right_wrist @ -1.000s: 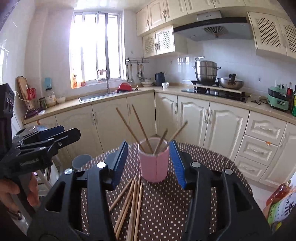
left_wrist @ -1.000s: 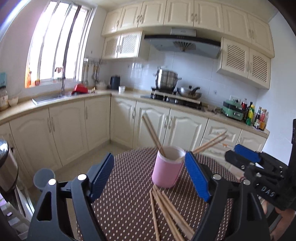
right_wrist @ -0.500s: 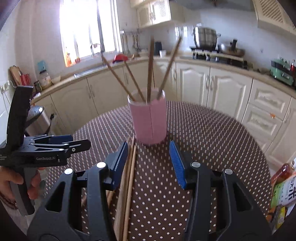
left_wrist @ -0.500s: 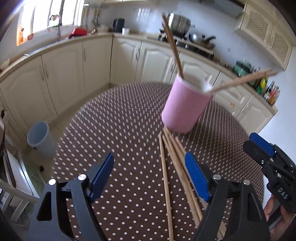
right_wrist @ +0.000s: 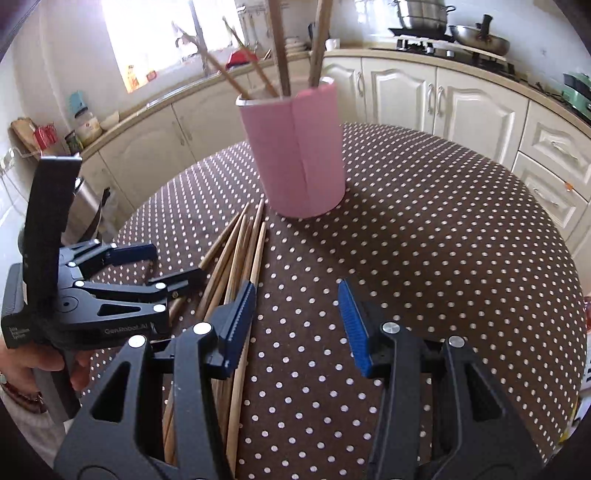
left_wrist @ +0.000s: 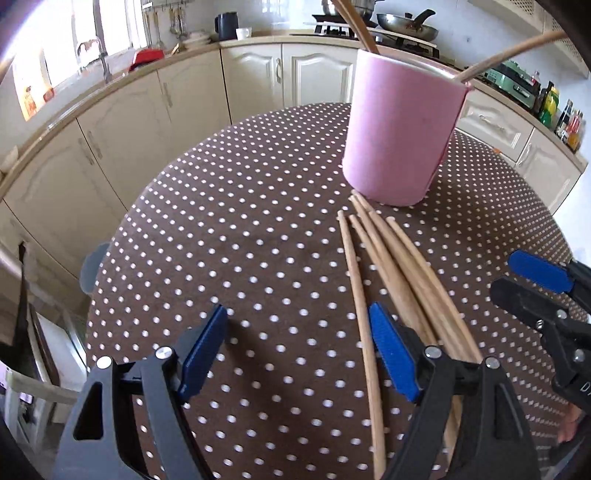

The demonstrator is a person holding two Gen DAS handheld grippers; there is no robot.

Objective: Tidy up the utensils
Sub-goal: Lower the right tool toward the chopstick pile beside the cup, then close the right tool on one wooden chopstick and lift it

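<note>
A pink cup [left_wrist: 400, 133] [right_wrist: 295, 147] stands on the brown polka-dot table [left_wrist: 240, 221] [right_wrist: 443, 240] with several chopsticks upright in it. A bundle of loose wooden chopsticks [left_wrist: 391, 273] [right_wrist: 240, 251] lies on the cloth in front of the cup. My left gripper [left_wrist: 299, 339] is open and empty, low over the table, with its right finger over the bundle. It also shows in the right wrist view [right_wrist: 162, 264]. My right gripper [right_wrist: 297, 314] is open and empty, just right of the bundle. It shows at the left wrist view's right edge [left_wrist: 532, 280].
Cream kitchen cabinets and a counter [left_wrist: 258, 74] curve round behind the table. A stove with a pot and pan [right_wrist: 443, 33] is at the back. A grey bin [left_wrist: 90, 269] stands on the floor to the left. Bottles [left_wrist: 561, 114] stand on the right counter.
Both grippers have dropped from level with the cup down close to the table and tilted downward. The loose chopsticks now lie right under the fingers. Both stayed open.
</note>
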